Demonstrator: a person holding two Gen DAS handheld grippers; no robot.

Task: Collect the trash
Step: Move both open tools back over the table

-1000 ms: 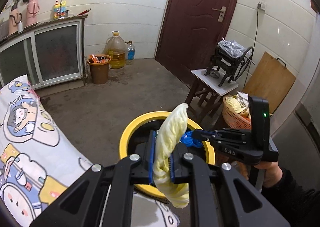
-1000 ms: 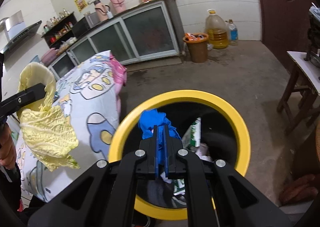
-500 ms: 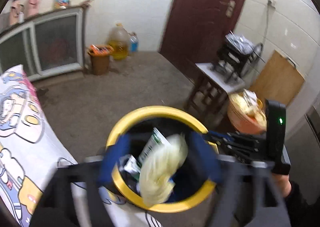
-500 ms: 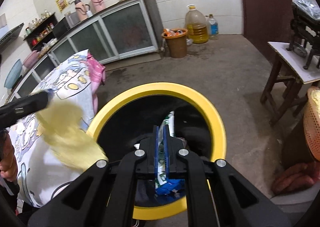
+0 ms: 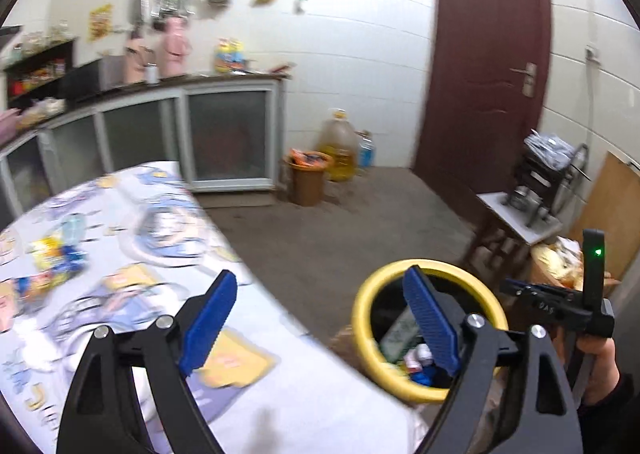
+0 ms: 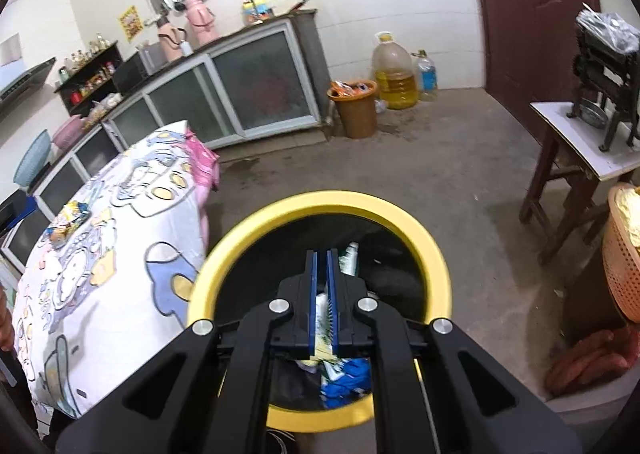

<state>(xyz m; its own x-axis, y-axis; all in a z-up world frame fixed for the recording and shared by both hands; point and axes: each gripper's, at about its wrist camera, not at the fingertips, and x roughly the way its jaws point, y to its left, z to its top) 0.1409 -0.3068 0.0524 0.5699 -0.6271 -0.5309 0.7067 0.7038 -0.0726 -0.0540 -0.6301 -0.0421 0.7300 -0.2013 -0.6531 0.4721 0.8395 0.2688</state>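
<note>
The yellow-rimmed black bin [image 6: 320,198] stands on the floor beside the table, directly under my right gripper [image 6: 322,254]. That gripper is shut with nothing between its pads. Inside the bin lie a blue crumpled piece [image 6: 348,382], a green-white packet [image 6: 350,258] and a pale leaf scrap [image 6: 308,364]. My left gripper [image 5: 320,276] is open and empty, over the table's edge, left of the bin [image 5: 362,318]. Colourful wrappers [image 5: 52,258] lie on the cartoon-print tablecloth [image 5: 160,214] at the far left. The right gripper [image 5: 508,288] shows past the bin, held by a hand.
A brown waste bucket [image 6: 354,106] and an oil jug [image 6: 394,74] stand by the glass-front cabinet. At the right are a wooden stool with a hand-crank machine [image 6: 580,150] and an orange basket [image 6: 624,254]. Bare concrete floor lies between them.
My left gripper opened and the cabbage leaf fell into the bin; the gripper then swung left toward the table. The blue piece by the right fingertips now lies in the bin.
</note>
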